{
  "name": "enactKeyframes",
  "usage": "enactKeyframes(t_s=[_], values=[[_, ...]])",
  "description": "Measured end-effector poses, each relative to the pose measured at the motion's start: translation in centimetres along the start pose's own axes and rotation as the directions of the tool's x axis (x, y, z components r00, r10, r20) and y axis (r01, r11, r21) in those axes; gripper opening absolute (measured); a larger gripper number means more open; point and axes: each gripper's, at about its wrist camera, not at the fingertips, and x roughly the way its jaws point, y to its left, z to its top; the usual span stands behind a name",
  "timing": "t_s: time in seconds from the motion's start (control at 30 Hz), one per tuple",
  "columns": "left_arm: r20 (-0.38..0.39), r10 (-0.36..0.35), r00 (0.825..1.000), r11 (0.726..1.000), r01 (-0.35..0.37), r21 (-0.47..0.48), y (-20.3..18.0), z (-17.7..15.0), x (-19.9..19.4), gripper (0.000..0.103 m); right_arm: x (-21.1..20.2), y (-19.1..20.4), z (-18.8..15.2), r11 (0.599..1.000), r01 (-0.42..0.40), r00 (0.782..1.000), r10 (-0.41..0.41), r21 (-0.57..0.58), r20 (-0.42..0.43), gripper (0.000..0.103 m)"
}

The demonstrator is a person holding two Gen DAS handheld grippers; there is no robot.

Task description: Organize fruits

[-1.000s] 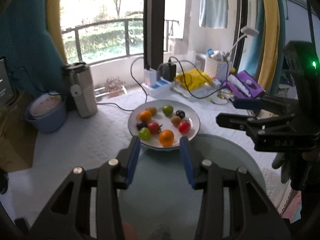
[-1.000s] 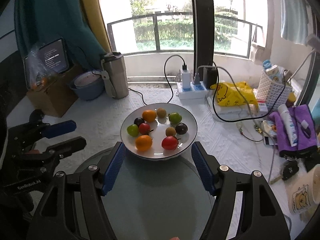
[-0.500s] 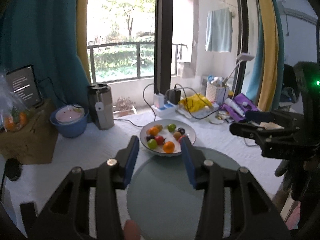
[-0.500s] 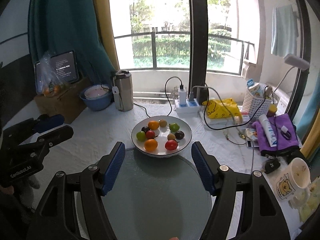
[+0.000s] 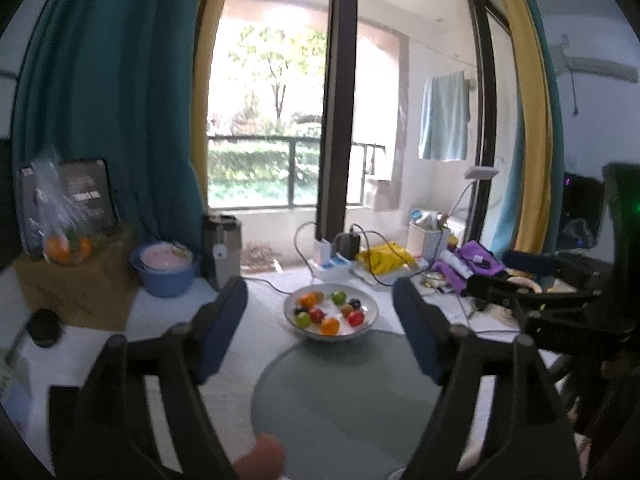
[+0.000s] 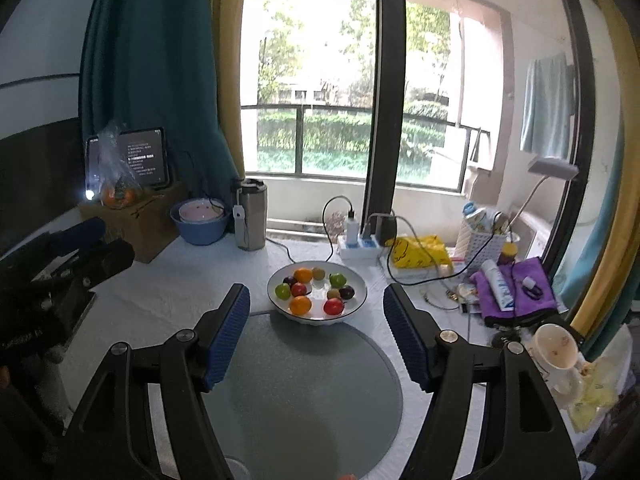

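Note:
A white plate (image 5: 370,320) (image 6: 358,300) holds several small fruits: oranges (image 6: 301,305), a red one (image 6: 334,306), green ones (image 6: 338,279) and dark ones. It stands at the far edge of a round grey-green glass disc (image 5: 352,392) (image 6: 308,384). My left gripper (image 5: 320,328) is open and empty, held back above the disc. My right gripper (image 6: 316,328) is open and empty too, also well short of the plate. Each gripper shows in the other's view, the right one (image 5: 532,304) and the left one (image 6: 80,248).
Behind the plate are a power strip with cables (image 6: 358,244), a steel flask (image 6: 251,214), a blue bowl (image 6: 200,224) and a cardboard box with bagged oranges (image 6: 120,196). At right lie a yellow bag (image 6: 420,256), a white basket (image 6: 484,240), a purple cloth (image 6: 516,288) and a mug (image 6: 556,348).
Both grippers have pulled back and up from the plate, so it looks smaller and farther. The left gripper's jaws have spread wider.

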Motion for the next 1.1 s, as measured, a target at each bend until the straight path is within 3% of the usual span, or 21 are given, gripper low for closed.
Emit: enactKeyframes(t_s=[0.23, 0.5, 1.1], values=[[0.056, 0.0, 0.998, 1.0, 0.0, -0.003, -1.0, 0.5, -2.7, 0.085, -4.0, 0.5, 0.4, 0.999, 0.042, 0.996, -0.041, -0.008, 0.079, 0.078], [0.122, -0.016, 0.992, 0.999, 0.013, 0.029, -2.1, 1.4, -4.7, 0.086, -7.4, 0.6, 0.8, 0.996, 0.091, 0.984, -0.092, 0.008, 0.154, 0.081], [0.226, -0.021, 0.974, 0.999, 0.013, 0.037, -2.5, 3.5, -9.2, 0.086, -10.7, 1.2, 1.7, 0.993, 0.116, 0.958, -0.119, 0.027, 0.262, 0.081]])
